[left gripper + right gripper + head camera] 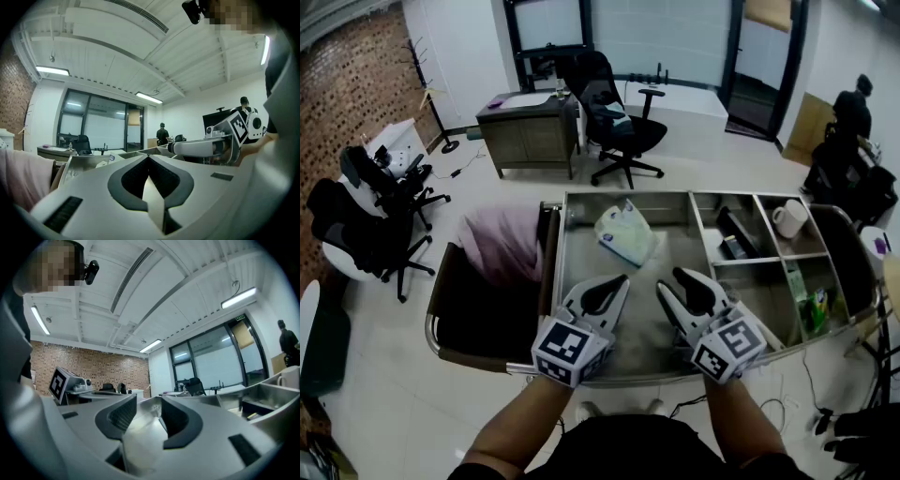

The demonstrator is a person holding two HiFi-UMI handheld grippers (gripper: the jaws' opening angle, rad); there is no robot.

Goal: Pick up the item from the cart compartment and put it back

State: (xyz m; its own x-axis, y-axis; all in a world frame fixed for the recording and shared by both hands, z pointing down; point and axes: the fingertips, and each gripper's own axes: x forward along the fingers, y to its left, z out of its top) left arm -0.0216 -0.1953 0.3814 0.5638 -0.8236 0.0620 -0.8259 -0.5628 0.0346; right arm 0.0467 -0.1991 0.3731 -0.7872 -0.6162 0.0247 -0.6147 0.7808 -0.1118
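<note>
A bag [625, 234] lies at the far end of the cart's [574, 267] wide left compartment. Of the smaller compartments to its right, the far right one holds a mug [788, 217] and the near one holds packets [802, 298]. Behind the cart stand a desk [530, 131] and, to its right, a chair [614, 117].

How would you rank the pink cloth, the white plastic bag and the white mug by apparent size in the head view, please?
Largest to smallest:
1. pink cloth
2. white plastic bag
3. white mug
All three lie about equally far from the camera, so the order seems sound.
</note>
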